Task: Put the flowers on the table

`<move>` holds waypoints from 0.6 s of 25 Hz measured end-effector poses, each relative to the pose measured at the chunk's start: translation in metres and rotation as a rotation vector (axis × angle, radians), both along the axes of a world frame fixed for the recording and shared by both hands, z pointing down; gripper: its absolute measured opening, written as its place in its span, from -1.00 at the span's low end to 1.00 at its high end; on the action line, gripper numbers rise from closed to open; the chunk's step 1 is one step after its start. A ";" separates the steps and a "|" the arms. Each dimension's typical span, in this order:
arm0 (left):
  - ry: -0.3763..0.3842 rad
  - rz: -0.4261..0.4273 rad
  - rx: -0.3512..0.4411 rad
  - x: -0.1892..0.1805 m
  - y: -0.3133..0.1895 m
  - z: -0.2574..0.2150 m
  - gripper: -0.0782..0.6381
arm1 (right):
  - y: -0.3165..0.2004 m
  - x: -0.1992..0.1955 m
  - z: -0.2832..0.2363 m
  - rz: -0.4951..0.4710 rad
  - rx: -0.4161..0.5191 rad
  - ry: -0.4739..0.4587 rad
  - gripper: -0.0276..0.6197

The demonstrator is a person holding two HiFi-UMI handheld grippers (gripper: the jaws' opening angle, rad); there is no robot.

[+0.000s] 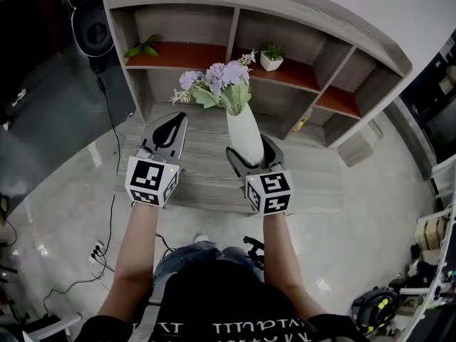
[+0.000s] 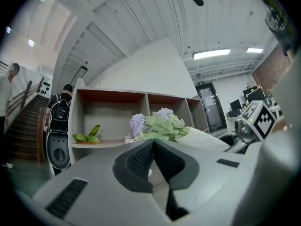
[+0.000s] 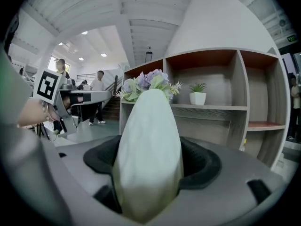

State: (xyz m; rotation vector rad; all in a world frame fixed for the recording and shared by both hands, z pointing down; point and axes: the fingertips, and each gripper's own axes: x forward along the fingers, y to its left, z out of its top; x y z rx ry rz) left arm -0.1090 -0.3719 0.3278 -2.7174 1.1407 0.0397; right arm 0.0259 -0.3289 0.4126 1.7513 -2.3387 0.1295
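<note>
A: Largest thing ahead of both tools is the open shelf unit (image 1: 285, 70). Under the jaws runs a low plank table (image 1: 206, 191).

B: And the flowers?

A: The purple flowers (image 1: 217, 77) sit in a white vase (image 1: 244, 137), rising past the jaw tips of the right gripper (image 1: 251, 157). Both pads are clamped on the vase body. I can't tell whether the base is touching the table.

B: Left side?

A: The left gripper (image 1: 169, 123) is just left of the vase, its jaws pressed together with nothing between them.

B: Which step?

A: Carrying to place, I judge. Next the vase needs lowering until the base sits flat beneath the jaws, kept upright. Only then should the pads ease off, since it's a tall, narrow vase and likely tippy.
</note>
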 end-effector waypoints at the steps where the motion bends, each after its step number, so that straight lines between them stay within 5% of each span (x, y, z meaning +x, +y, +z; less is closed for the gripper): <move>1: 0.000 0.002 -0.003 -0.002 -0.003 0.001 -0.75 | -0.003 -0.002 0.001 0.003 0.002 -0.004 0.29; 15: 0.039 0.102 -0.097 0.026 -0.008 0.033 -0.75 | -0.014 0.009 0.021 0.021 0.045 -0.072 0.29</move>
